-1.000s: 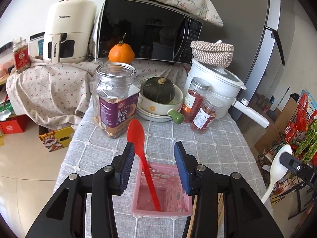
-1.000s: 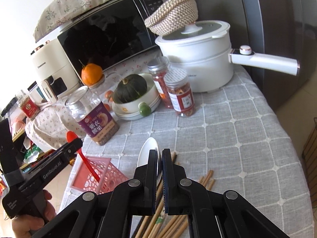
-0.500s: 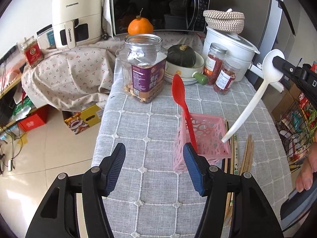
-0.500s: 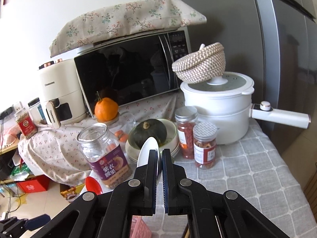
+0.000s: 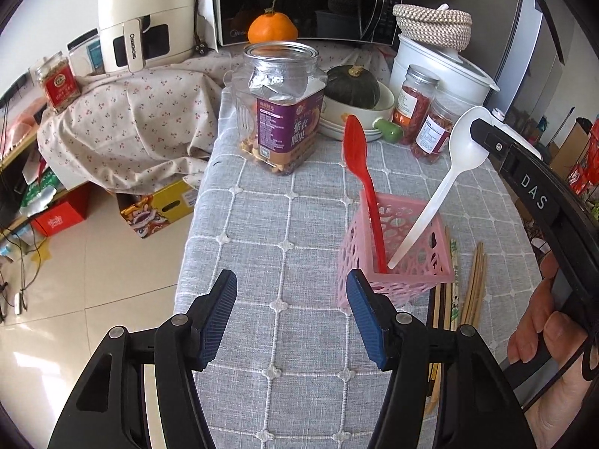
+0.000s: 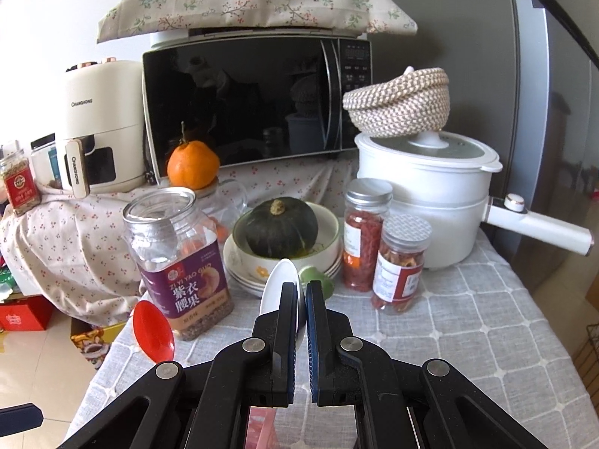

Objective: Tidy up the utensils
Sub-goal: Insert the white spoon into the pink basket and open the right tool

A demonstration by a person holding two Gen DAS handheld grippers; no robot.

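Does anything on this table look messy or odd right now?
Yes. Chopsticks lie loose on the tablecloth beside the pink basket, not in it. An orange sits on a jar, and a woven basket is perched tilted on the pot lid.

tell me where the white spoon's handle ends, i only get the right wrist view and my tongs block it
Observer: The white spoon slants down, and its handle tip is inside the pink basket, near the front rim.
Operator: is anything else in that basket
Observer: Yes, the red spoon stands in it, handle down, leaning against the left wall.
Operator: what's left to collect
Observer: Chopsticks lie flat on the tablecloth just right of the basket. The left tongs hang open and empty beside the basket's left wall.
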